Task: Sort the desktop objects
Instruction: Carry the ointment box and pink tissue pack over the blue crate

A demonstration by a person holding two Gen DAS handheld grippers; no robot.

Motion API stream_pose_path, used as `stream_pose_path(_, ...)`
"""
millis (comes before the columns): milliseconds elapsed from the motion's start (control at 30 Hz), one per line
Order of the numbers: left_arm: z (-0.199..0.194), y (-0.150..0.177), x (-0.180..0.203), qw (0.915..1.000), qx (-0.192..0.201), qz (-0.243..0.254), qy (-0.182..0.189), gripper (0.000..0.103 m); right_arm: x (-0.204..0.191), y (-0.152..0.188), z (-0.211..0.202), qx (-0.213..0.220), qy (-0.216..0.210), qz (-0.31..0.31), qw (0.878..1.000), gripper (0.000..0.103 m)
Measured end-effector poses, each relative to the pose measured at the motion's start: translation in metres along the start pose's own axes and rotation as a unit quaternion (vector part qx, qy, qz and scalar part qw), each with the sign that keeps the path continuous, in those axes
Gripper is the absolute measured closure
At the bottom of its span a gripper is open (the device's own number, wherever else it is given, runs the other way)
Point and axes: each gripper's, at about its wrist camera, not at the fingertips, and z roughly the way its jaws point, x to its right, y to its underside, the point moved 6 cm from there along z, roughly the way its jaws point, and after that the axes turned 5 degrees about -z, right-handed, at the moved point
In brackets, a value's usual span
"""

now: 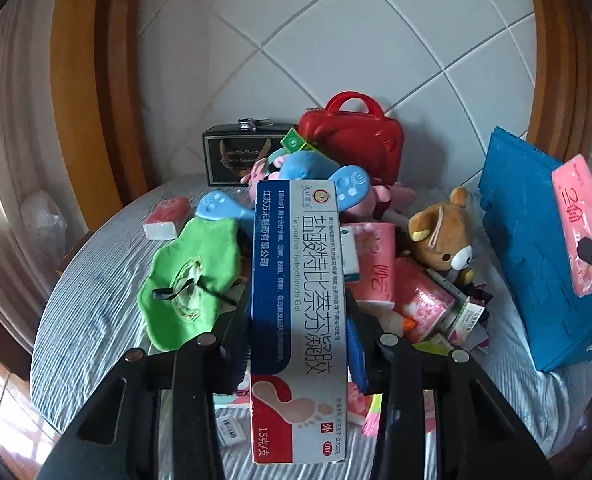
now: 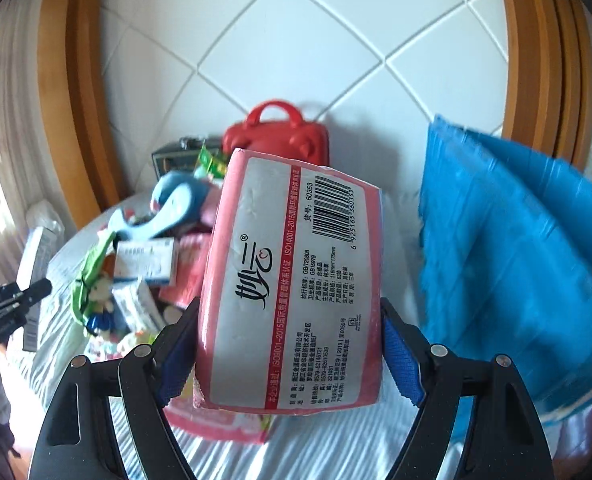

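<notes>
My left gripper (image 1: 298, 332) is shut on a long white and blue gel box (image 1: 298, 300), held above the cluttered table. My right gripper (image 2: 283, 344) is shut on a pink tissue pack (image 2: 291, 292), lifted above the table beside the blue box (image 2: 512, 264). The same pink pack (image 1: 582, 224) and the right gripper's tip show in front of the blue box (image 1: 536, 248) in the left wrist view. The left gripper (image 2: 23, 296) with its box shows at the left edge of the right wrist view.
The round table with a striped cloth (image 1: 91, 308) holds a pile: a green cloth (image 1: 187, 280), a blue plush (image 1: 308, 168), a bear plush (image 1: 444, 236), pink tissue packs (image 1: 376, 268), a red case (image 1: 356, 136), a black box (image 1: 235, 156), small medicine boxes (image 2: 145, 260).
</notes>
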Motion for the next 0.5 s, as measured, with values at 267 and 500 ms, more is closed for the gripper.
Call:
stream_pose_path(267,-0.012,-0.055,0.111,0.9951,0.038,0.043,0.080,0.064,0.065,-0.052,-0.044,0.066,0.037,-0.006,0.997,0.022)
stream_pose_path(500,-0.033,-0.117,0.260,0.9719,0.030,0.081,0.219,0.064,0.178,-0.093,-0.069,0.070,0.131,-0.008,0.989,0.022)
